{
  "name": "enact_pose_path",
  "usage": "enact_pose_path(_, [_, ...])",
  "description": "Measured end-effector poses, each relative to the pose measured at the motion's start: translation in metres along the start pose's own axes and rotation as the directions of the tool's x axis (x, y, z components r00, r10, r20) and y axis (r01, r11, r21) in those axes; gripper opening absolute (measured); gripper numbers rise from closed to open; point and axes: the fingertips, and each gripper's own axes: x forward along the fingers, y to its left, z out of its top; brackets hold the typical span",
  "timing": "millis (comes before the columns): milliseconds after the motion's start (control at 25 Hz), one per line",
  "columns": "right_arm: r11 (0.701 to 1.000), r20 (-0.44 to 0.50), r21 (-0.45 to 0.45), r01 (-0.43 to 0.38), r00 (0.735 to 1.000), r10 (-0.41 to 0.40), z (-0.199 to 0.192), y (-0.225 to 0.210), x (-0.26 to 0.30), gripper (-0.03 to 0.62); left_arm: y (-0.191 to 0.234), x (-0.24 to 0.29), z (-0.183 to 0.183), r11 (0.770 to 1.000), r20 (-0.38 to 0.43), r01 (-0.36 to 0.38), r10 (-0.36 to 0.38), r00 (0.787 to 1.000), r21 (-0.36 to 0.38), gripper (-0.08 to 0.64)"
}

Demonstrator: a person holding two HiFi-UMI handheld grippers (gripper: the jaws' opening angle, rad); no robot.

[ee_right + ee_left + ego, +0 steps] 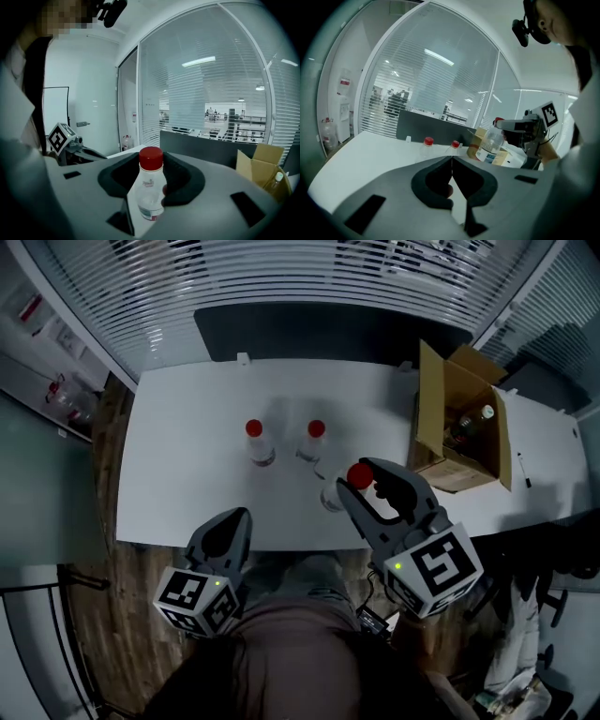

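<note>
Red-capped bottle (343,487) sits in the grip of the right tongs (361,480), over the near part of the white surface (187,474), not far in from its front edge. It leans a little and seems lifted off the top rather than standing on it. Seen from the right gripper view, the jaws close on the clear body just under the cap, one pad on each side. The left tongs (232,526) hang at the front edge of the surface, well to the left of the bottle, with their jaws pressed together and nothing between them. Farther back, around the middle of the surface, two other red-capped bottles (260,442) stand upright side by side, close but apart. An open cardboard box (431,418) stands toward the right end, flaps up, with more bottles inside. The left half of the surface is bare, and so is the strip between the standing bottles and the box.
</note>
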Motion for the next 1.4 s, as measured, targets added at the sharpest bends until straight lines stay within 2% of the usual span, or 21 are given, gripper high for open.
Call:
enact_pose_path(720, [0.991,-0.050,-0.039,-0.125,0.991,0.123,-0.023,0.084,0.092,0.172,0.063,-0.071,-0.009,0.991,0.061,-0.130,0.132,0.989,-0.040,0.009])
enact_pose_path(1400, [0.974,-0.142,-0.062,-0.216,0.968,0.206,-0.070,0.117,0.161,0.172,0.103,-0.108,-0.018,0.963,0.083,-0.256,0.263,0.961,-0.087,0.009])
